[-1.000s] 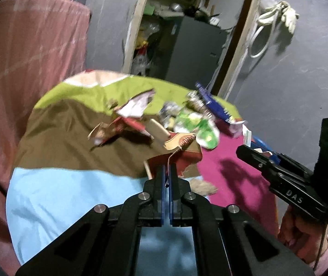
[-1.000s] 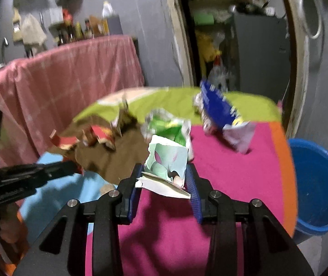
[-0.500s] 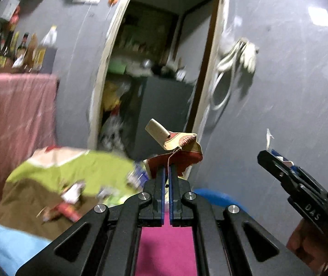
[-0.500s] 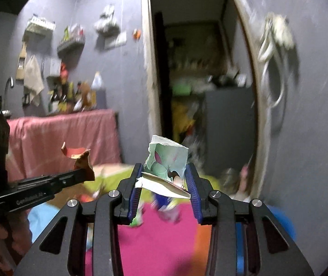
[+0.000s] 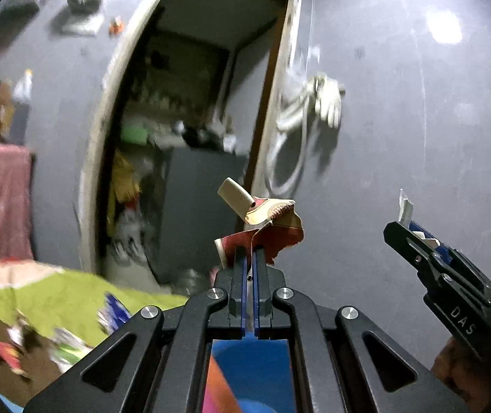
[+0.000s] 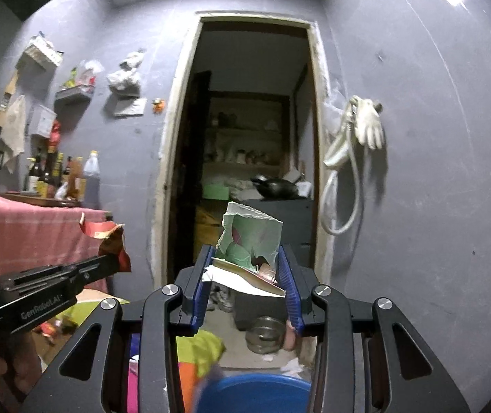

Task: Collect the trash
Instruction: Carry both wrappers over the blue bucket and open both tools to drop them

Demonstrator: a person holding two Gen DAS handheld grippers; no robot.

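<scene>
Two wrist fisheye views in a grey-walled room w/ an open doorway (image 6: 249, 158) at centre.

Left wrist view: left tongs (image 5: 251, 258) at lower centre, jaws pressed nearly together on a crumpled red-and-tan wrapper (image 5: 269, 227) that sticks up above the tips. A beige tube-like scrap (image 5: 234, 197) pokes out of its top left. Right tongs (image 5: 414, 237) reach in from the right edge, a sliver of white paper showing at the tips. Below the left tongs, at bottom centre, part of a blue bucket (image 5: 262, 371). At lower left, blurred, a worktop w/ a green, brown and pink cloth (image 5: 56, 299) and loose wrappers (image 5: 63, 340) scattered on it.

Right wrist view: right tongs (image 6: 247, 275) at centre, jaws partly apart, clamped on a torn green-and-white paper packet (image 6: 250, 241) wedged between the blue pads; its top edge stands above the tips. Blue bucket rim at bottom centre, directly under the tongs. Left tongs come in from the left edge, red wrapper at their tip. Upper right: a white glove and hose (image 6: 355, 151) hang on the wall. Left: bottles (image 6: 59, 175) on a counter draped in pink cloth (image 6: 35, 237)
</scene>
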